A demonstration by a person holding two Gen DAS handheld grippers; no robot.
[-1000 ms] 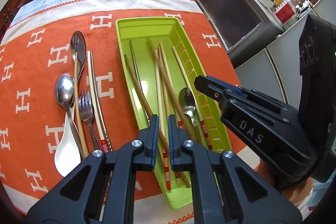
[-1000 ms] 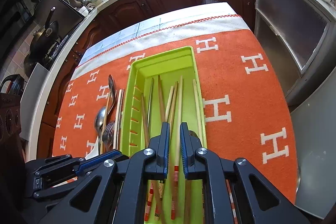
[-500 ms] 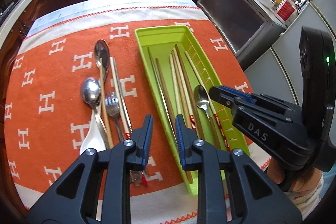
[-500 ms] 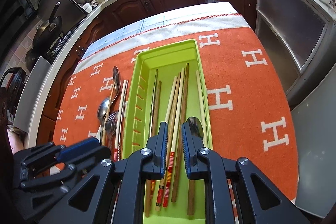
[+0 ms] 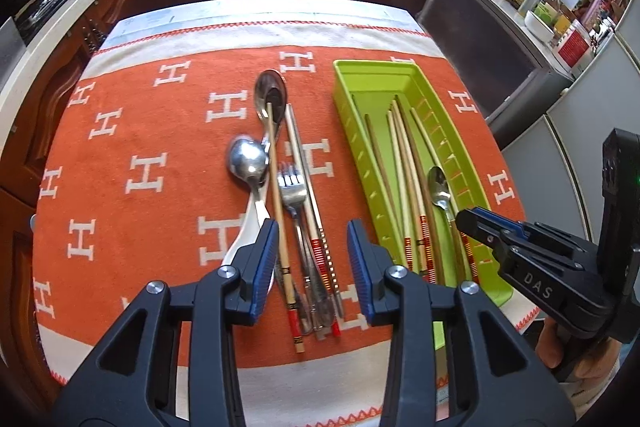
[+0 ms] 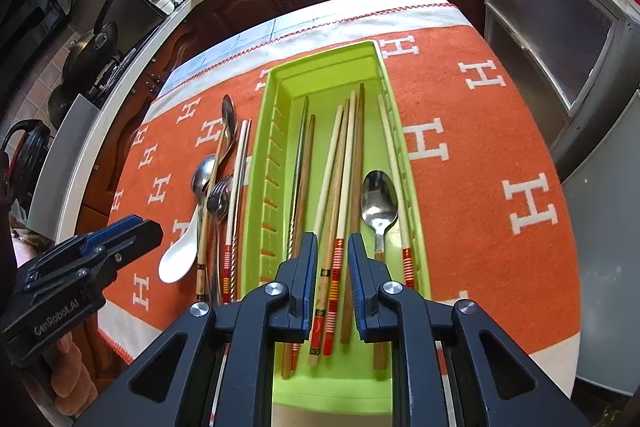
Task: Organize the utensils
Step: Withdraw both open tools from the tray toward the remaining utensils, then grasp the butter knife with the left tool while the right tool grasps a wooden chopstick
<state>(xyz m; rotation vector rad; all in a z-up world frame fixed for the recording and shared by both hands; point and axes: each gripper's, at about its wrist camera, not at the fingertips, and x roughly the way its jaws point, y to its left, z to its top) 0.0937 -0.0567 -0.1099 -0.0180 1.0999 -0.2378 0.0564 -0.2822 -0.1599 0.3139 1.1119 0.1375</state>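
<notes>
Orange cloth with white H marks (image 5: 160,155) covers the tabletop; on it, toward the right edge, the green tray (image 5: 352,131) lies lengthwise, running from the near edge away toward the far edge. Inside it: a sheaf of chopsticks (image 6: 340,187) and one small metal spoon (image 6: 378,199), all laid along the tray's length. The loose pile (image 5: 296,211) sits on the cloth just left of the tray, still unsorted: two metal spoons, a white ceramic spoon, a fork, several chopsticks, handles toward the near edge, long axes parallel to the tray. Left gripper (image 5: 312,259) hangs over the handle ends of that pile, pointing steeply down, jaws opening, nothing pressed between the pads; the handles lie straight ahead of and below the gap, lined up with the fingers, so a straight drop looks like the likely next move. Right gripper (image 6: 330,283) hovers over the near end of the tray, above the banded chopstick ends, jaws parting slightly, gripping nothing. Left hand is clearly the nearer one to the pile. Against a second ago: the left gripper stood over the tray's near end with jaws nearly shut; it has since crossed leftward to the pile and widened. The right gripper has drifted a little, and the tray's contents look unchanged.
</notes>
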